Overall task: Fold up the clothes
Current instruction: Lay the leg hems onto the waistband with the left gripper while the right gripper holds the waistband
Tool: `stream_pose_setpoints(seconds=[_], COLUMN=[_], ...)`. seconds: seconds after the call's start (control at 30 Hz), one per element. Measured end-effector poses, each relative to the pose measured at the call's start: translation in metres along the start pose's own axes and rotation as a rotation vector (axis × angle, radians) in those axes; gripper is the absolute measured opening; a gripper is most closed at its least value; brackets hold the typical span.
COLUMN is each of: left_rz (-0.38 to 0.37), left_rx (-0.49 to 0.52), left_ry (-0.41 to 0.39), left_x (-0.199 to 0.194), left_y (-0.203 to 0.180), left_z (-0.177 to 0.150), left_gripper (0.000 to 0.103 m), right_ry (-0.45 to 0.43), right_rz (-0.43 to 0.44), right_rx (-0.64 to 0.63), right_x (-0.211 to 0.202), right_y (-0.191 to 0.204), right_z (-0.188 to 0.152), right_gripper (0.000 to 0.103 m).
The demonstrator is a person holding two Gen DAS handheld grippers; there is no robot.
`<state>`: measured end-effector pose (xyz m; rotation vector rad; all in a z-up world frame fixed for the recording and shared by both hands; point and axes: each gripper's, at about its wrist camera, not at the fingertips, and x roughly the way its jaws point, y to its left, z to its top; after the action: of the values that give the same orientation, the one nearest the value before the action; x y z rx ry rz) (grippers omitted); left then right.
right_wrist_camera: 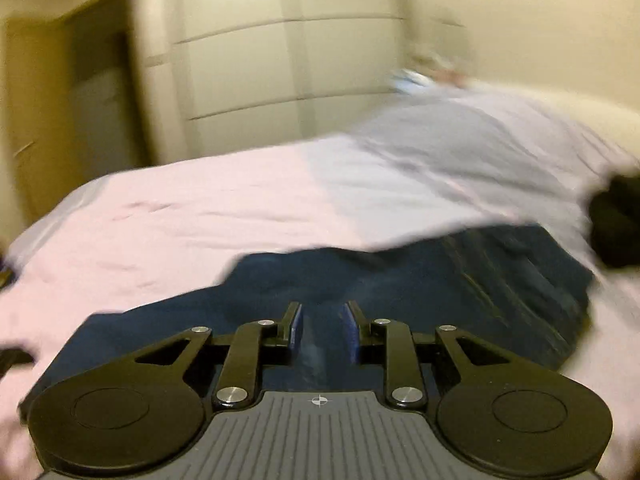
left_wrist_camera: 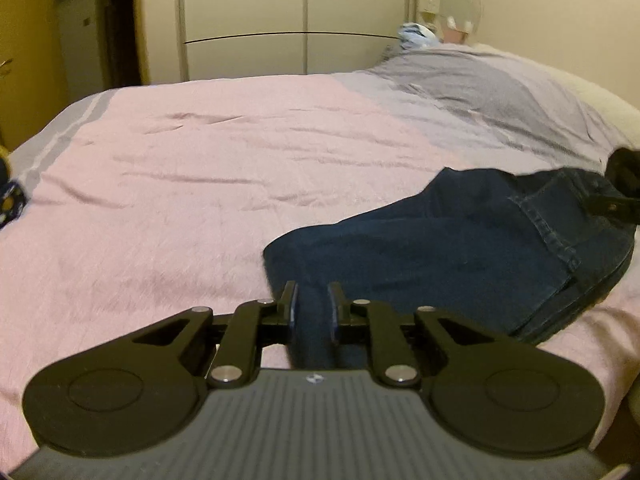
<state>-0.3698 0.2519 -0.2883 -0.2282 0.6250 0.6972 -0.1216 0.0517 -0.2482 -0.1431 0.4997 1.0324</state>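
Observation:
Dark blue jeans (left_wrist_camera: 460, 248) lie crumpled on the right half of a pink bedspread (left_wrist_camera: 200, 168). In the left wrist view my left gripper (left_wrist_camera: 313, 312) is shut on a fold at the near left end of the jeans, and denim fills the gap between its blue pads. The right wrist view is blurred by motion. There my right gripper (right_wrist_camera: 323, 332) holds a strip of the jeans (right_wrist_camera: 400, 280) between its fingers, low over the bedspread (right_wrist_camera: 160, 208). A black linkage (left_wrist_camera: 616, 200) at the right edge rests on the waistband end.
The bedspread turns grey over the raised pillow end (left_wrist_camera: 500, 88) at the far right. A cream wardrobe (left_wrist_camera: 280, 20) stands behind the bed, with a dark doorway (left_wrist_camera: 120, 20) to its left. A blue-and-white bundle (left_wrist_camera: 416, 34) lies at the bed's far corner. A dark blob (right_wrist_camera: 616, 224) sits by the jeans.

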Motion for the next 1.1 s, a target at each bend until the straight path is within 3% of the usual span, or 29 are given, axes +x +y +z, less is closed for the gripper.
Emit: stream_pose_setpoints(seconds=[0.07,0.2,0.3,0.37,0.47,0.57,0.7,0.77,0.93,1.0,1.1], left_rz=[-0.006,-0.017,-0.019,-0.023,-0.027,-0.015,-0.001,0.003,0.034,0.043,-0.002], left_rx=[0.021,0.061,0.084,0.082,0.122,0.176,0.149,0.130,0.092,0.056,0.047], left_ry=[0.020,0.059,0.090,0.042,-0.020,-0.003,0.052,0.063,0.023,0.009,-0.014], left_x=[0.013,0.038,0.046,0.035,0.039,0.072,0.115,0.130,0.111,0.089,0.044], left_y=[-0.003,-0.008,-0.009,-0.006,-0.007,-0.009,0.001,0.006,0.013,0.020,0.017], left_z=[-0.004,-0.012,-0.009,0.009,0.034,0.045,0.035,0.029,0.028,0.027,0.014], left_gripper=[0.011,0.011,0.010,0.008,0.009,0.009,0.009,0.009,0.009,0.008,0.007], right_ry=[0.078,0.215,0.231,0.203,0.093,0.093,0.182,0.178,0.162,0.135,0.108], right_rz=[0.043,-0.012,-0.041,-0.058,-0.001,-0.005,-0.023,-0.039,-0.040,-0.031,0.032], right_rx=[-0.095,-0.220,-0.254,-0.234,-0.214,-0.179,-0.148,-0.169,-0.106,-0.063,-0.068], right_x=[0.021,0.071,0.075,0.066,0.061,0.092,0.142,0.159,0.154,0.131,0.083], right_y=[0.017,0.026,0.032,0.035,0.042,0.042,0.035,0.030,0.016,0.012,0.015], right_z=[-0.007,-0.051,-0.050,-0.034,-0.013,-0.005,-0.010,-0.018,-0.015,-0.008,-0.007], right_gripper=[0.026,0.026,0.026,0.026,0.026,0.026,0.026,0.026,0.026,0.026,0.026])
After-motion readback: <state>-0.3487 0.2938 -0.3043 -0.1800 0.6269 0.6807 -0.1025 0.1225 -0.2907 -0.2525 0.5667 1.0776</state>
